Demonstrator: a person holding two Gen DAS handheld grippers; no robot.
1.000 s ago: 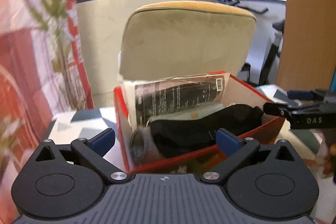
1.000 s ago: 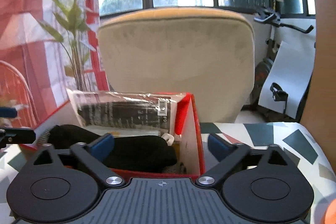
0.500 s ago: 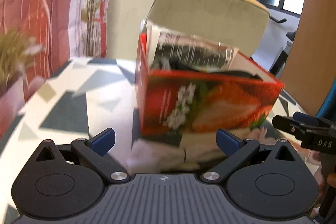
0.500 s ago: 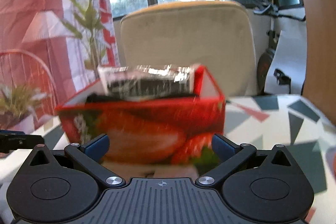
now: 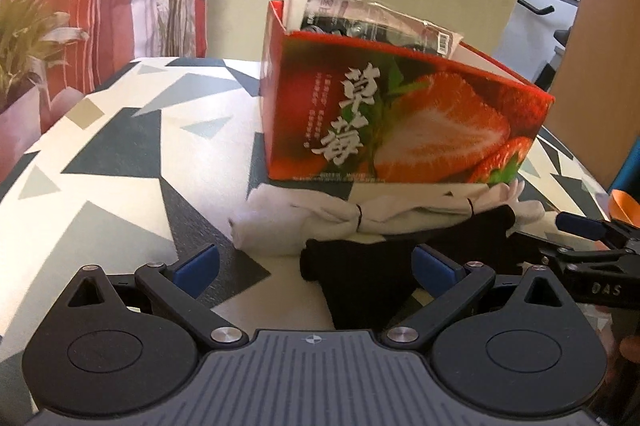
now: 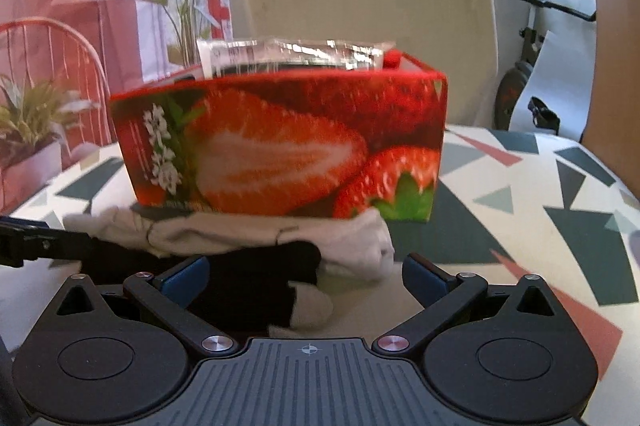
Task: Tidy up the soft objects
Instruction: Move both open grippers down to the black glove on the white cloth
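A red strawberry-print box (image 5: 400, 114) stands on the patterned table, with a clear plastic packet (image 5: 372, 22) sticking out of its top; it also shows in the right wrist view (image 6: 288, 142). In front of it lie white bundled socks (image 5: 320, 222) and a black sock (image 5: 360, 274). My left gripper (image 5: 316, 266) is open, low over the table, with the black sock between its fingers. My right gripper (image 6: 304, 278) is open above the black sock (image 6: 248, 282) and white socks (image 6: 348, 242). It also shows at the right edge of the left wrist view (image 5: 584, 238).
A beige chair back (image 6: 372, 18) stands behind the table (image 5: 120, 162). A potted plant (image 5: 28, 38) and a red wire chair (image 6: 52, 66) are at the left. An exercise bike (image 6: 532, 58) stands at the back right.
Both grippers have dropped from looking down into the box to table level in front of it. The socks on the table have come into view between the fingers.
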